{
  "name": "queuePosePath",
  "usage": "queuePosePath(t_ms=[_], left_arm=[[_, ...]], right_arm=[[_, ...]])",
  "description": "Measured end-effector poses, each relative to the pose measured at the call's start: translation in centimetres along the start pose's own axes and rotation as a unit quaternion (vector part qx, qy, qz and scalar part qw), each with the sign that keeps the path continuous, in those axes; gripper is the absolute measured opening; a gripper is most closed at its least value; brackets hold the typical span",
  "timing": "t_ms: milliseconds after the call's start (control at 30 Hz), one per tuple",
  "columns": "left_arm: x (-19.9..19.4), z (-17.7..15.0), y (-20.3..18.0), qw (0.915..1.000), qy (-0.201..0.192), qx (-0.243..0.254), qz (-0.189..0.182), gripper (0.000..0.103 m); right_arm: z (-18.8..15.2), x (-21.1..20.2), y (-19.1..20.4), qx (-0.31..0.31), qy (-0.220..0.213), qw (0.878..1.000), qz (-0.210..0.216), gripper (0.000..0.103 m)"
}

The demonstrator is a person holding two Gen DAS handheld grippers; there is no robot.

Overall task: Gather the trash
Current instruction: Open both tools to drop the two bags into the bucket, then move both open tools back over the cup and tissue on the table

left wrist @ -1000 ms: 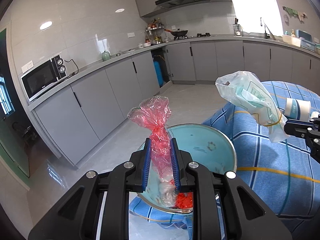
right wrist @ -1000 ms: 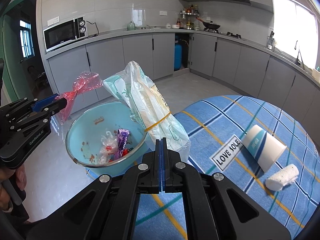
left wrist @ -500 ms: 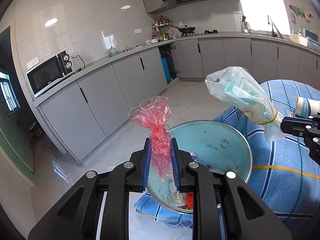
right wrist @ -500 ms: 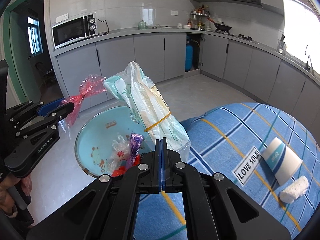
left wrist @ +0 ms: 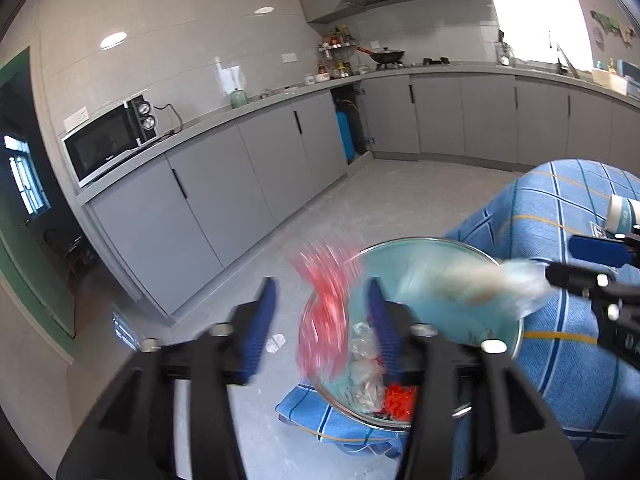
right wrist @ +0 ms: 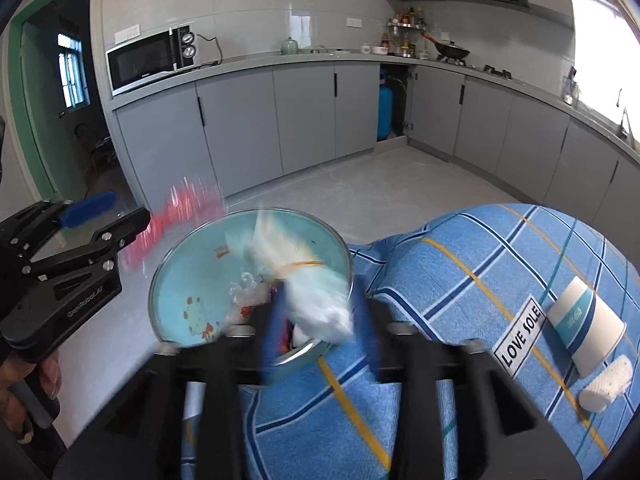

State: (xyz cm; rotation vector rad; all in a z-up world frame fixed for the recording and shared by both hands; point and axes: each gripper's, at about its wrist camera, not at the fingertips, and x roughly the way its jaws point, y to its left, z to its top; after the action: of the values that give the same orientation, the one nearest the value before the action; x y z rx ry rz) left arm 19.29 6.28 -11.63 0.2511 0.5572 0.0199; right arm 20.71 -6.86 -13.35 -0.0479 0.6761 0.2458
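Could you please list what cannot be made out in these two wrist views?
- Red plastic bag: motion-blurred in both views; whether it touches the pads is unclear.
- Pale bag: smeared, print unreadable.
- Bowl contents: partly hidden by the right gripper.
- Paper cup: cut off in the left view.

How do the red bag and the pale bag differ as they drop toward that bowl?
The red plastic bag is thin, crinkled and see-through red; the pale plastic bag is whitish-green, bulkier and banded with a yellow rubber band. The red one falls at the bowl's rim, the pale one over its middle. Both are motion-blurred, between opening tongs.
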Motion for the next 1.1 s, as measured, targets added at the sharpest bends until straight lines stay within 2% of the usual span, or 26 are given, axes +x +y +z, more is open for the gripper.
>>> queuePosePath(t_ms=[167,267,467,733,767,900,1100], left_arm=[[0.1,0.0,0.1,1.0000,0.001,-0.002,0.002,0.065],[0.0,0.0,-0.2,1.0000,0.000,-0.001,-0.005,0.066],[-0.5,-0.4,-2.2,0.9996,0.000,0.012,-0.025,0.072],[-2.0,0.2,-7.4,0.9965,-0.012,0.041,-0.072,0.075],[-2.1,0.3,-8.0,0.9960,-0.014,0.043,-0.077,0.078],[-2.5,1.0,-10.8,0.9932,-0.025,0.057,-0.099,0.079],[-2.7,1.8,-15.2,0.9884,-0.032,0.076,-0.127,0.081]], right_arm=[[-0.6,-0.6,-0.7,0.008,0.002,1.000,-0.005,0.043],[-1.2,-1.5,-1.3,0.014,-0.002,1.000,-0.014,0.047],[-3.4,-4.0,-4.3,0.041,-0.002,0.997,-0.067,0.052],[-5.7,-6.9,-9.6,0.098,-0.007,0.987,-0.130,0.057],[-6.0,-7.4,-10.3,0.106,-0.008,0.985,-0.138,0.059],[-7.1,-8.6,-12.8,0.135,-0.008,0.976,-0.169,0.060],[-8.7,-10.5,-17.4,0.190,-0.004,0.956,-0.224,0.065]])
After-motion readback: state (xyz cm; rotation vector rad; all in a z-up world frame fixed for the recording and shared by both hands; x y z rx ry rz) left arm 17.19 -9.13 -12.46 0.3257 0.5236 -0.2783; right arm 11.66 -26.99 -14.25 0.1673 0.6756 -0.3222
